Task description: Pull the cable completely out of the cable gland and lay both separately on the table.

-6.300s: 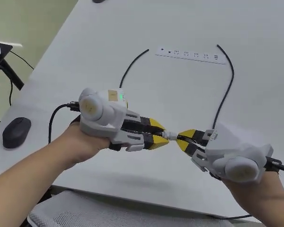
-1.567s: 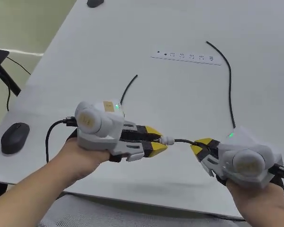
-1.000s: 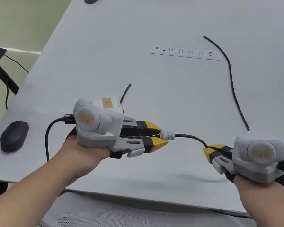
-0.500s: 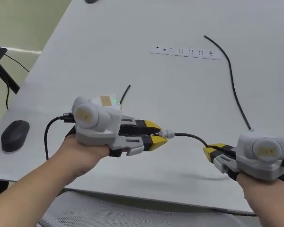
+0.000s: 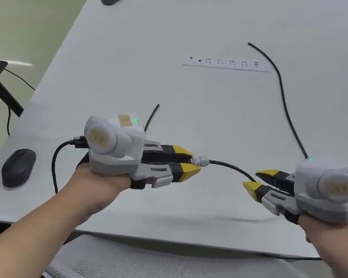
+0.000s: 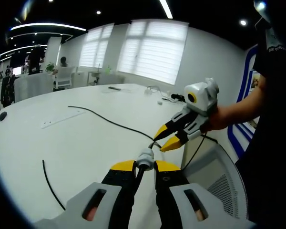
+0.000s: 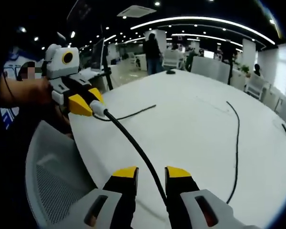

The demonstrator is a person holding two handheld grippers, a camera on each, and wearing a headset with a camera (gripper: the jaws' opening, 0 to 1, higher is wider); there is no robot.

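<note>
In the head view, the left claw (image 5: 191, 161) is closed on the white cable gland (image 5: 202, 161), held just above the near edge of the worktop (image 5: 220, 121). The black cable (image 5: 229, 167) leaves the gland's mouth and sags across to the right claw (image 5: 250, 178), whose yellow tips stand a little apart around it. On the far side of the left claw a short tail of cable lies on the worktop, so we judge the pull to be under way but not finished. A longer run curves away past the power strip (image 5: 225, 63).

In the left gripper view, the gland sits at the very tips of this claw. The cable runs back between the two jaws, which are nearly together. The right claw faces us with its tips parted about the cable.

In the right gripper view, the cable comes straight from the gland and passes down between this claw's jaws. The gap there is wider than the cable, so we read it as loosely straddled, not pinched.

We think the next move calls for the right claw to close on the cable near the gland. It should then draw away along the gland's axis while the left claw holds firm. That is repeated until the tail slips out, and each piece is then laid down apart on the worktop.
</note>
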